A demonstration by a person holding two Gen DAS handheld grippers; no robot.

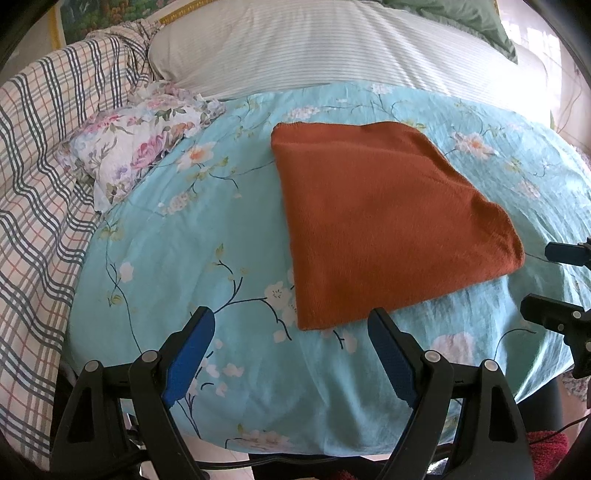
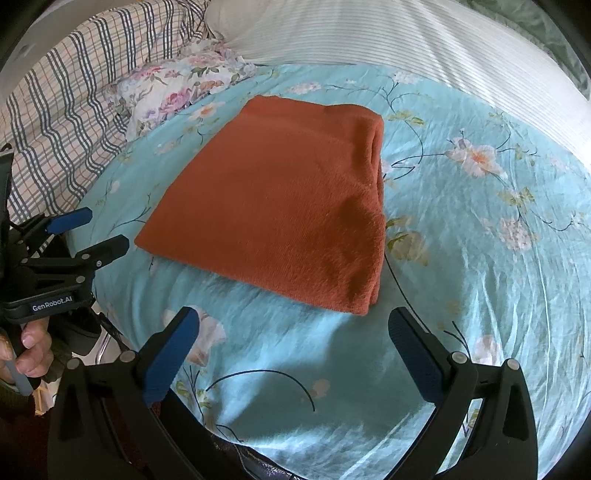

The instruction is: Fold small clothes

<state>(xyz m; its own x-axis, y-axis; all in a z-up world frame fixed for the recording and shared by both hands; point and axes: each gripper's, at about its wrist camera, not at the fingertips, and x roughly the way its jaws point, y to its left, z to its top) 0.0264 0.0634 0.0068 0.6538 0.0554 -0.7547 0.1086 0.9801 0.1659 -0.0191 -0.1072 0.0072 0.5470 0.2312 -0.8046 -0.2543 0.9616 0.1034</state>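
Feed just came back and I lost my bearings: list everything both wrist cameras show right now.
folded garment: one, rust orange, lying flat mid-bed on the sheet
floral sheet: one, turquoise, covering the bed
floral pillow: one, white with pink roses, far left of the garment
plaid blanket: one, cream with dark checks, left edge
striped pillow: one, white, head of bed
green cloth: one, far right corner
left gripper: black, blue pads, open, empty
right gripper: same, open, empty
hand: holding the left gripper's handle
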